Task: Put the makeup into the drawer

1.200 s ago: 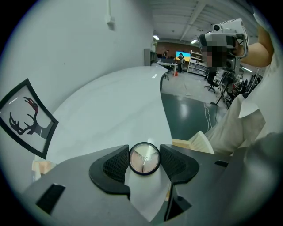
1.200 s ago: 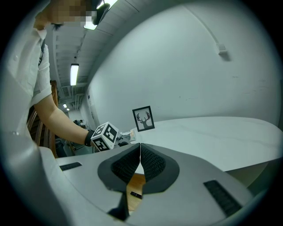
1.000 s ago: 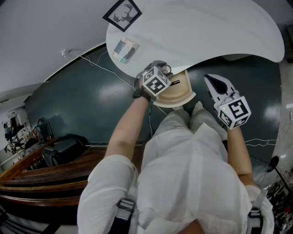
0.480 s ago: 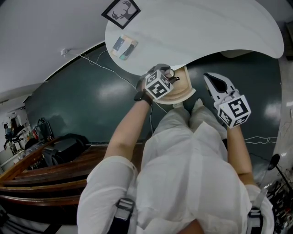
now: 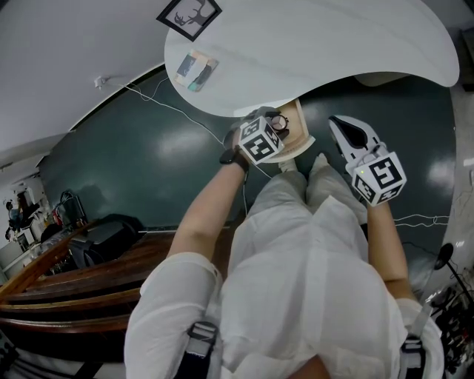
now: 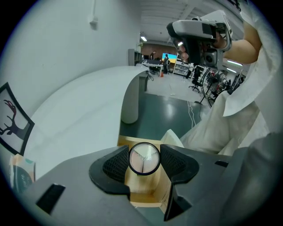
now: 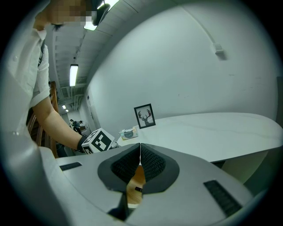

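Note:
My left gripper (image 6: 144, 170) is shut on a small round makeup compact (image 6: 144, 159) with a clear lid. It holds the compact just above the open wooden drawer (image 6: 142, 195) under the white table (image 6: 84, 114). In the head view the left gripper (image 5: 272, 124) and compact (image 5: 279, 121) hang over the drawer (image 5: 299, 132) at the table's edge. To the right of the drawer, my right gripper (image 5: 341, 127) is held in the air. Its jaws meet with nothing between them (image 7: 139, 149).
A framed deer picture (image 5: 188, 15) and a tissue box (image 5: 192, 68) stand on the white table (image 5: 318, 44). The person's white-clad legs (image 5: 304, 222) are below the drawer. A cable (image 5: 170, 111) runs over the dark green floor. Wooden steps (image 5: 67, 289) lie at the left.
The left gripper has shifted slightly right and toward the table with the compact. Less of the drawer shows beside it. The right gripper has stayed about where it was.

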`<control>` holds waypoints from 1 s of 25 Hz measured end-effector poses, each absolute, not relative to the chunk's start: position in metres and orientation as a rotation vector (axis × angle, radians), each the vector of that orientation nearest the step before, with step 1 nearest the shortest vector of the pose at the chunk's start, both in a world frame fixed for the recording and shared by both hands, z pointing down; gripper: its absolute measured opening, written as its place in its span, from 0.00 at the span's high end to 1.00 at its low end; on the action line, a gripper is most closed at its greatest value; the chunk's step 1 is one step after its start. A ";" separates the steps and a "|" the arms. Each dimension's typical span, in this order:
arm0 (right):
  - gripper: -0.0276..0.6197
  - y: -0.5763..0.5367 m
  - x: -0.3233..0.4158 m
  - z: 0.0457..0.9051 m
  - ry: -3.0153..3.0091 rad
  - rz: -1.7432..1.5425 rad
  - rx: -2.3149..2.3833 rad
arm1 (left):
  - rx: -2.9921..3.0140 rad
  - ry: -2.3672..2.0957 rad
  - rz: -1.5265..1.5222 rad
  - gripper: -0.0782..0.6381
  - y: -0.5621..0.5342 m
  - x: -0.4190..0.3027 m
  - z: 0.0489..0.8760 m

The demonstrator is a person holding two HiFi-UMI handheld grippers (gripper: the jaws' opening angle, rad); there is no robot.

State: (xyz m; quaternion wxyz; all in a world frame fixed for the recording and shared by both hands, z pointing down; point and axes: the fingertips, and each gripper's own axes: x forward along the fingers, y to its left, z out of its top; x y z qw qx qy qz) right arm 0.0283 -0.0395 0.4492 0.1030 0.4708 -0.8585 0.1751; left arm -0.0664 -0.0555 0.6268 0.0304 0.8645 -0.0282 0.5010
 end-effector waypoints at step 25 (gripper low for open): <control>0.94 -0.037 0.047 0.502 -2.486 0.640 1.398 | 2.426 0.142 1.669 0.57 -0.029 -0.081 0.775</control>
